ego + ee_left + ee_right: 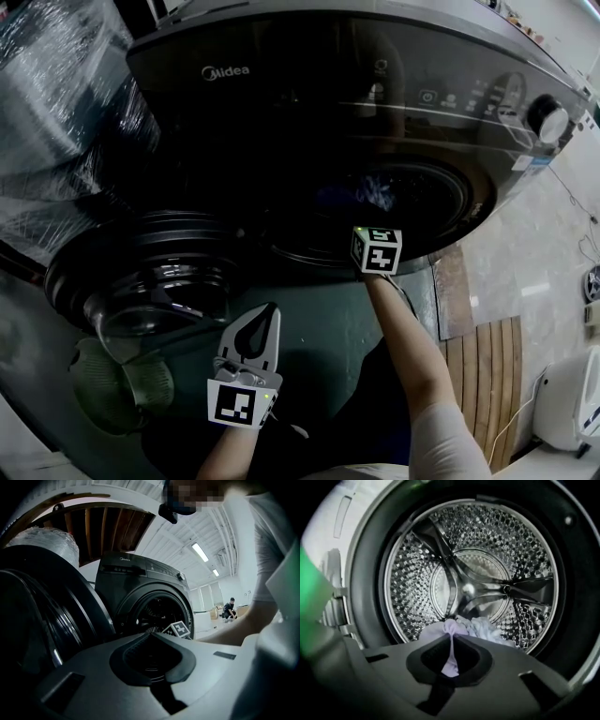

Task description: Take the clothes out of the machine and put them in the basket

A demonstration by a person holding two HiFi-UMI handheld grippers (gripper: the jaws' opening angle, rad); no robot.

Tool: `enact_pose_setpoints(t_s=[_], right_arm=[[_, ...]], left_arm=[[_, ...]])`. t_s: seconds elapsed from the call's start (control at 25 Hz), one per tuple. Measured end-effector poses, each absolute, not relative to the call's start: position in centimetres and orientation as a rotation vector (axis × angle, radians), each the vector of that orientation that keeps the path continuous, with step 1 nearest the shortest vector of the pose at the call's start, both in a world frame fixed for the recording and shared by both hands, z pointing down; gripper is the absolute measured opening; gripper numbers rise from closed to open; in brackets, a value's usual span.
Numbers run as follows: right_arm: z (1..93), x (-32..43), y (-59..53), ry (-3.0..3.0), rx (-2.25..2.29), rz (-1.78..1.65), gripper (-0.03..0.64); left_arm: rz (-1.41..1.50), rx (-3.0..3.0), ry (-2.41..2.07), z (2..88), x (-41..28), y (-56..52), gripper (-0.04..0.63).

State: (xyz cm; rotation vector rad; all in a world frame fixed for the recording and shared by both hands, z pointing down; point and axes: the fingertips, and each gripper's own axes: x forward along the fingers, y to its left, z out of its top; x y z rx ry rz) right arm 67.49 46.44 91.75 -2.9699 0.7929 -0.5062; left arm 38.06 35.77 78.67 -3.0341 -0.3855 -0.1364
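A dark washing machine (309, 75) stands open. In its drum (487, 541) lies a pale cloth (487, 627), probably soft and light. The right tool (451, 637) pinches a bunched fold; the left tool (151, 634) is closed, empty.

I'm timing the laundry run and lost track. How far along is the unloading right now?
Done: the washer door hangs open. In hand: the right gripper is shut on a pale cloth inside the drum; the left gripper is shut, empty. Left: carrying that cloth to the green mesh basket, whose contents I cannot make out.
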Motion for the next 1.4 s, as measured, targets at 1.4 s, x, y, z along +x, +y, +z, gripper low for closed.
enact_pose_setpoints(t_s=[1.4], right_arm=[[81.5,50.4,52.4,0.905,-2.953,-0.172,0.020]], left_arm=[[0.049,-3.107,-0.384,74.9,40.6,36.3,0.020]])
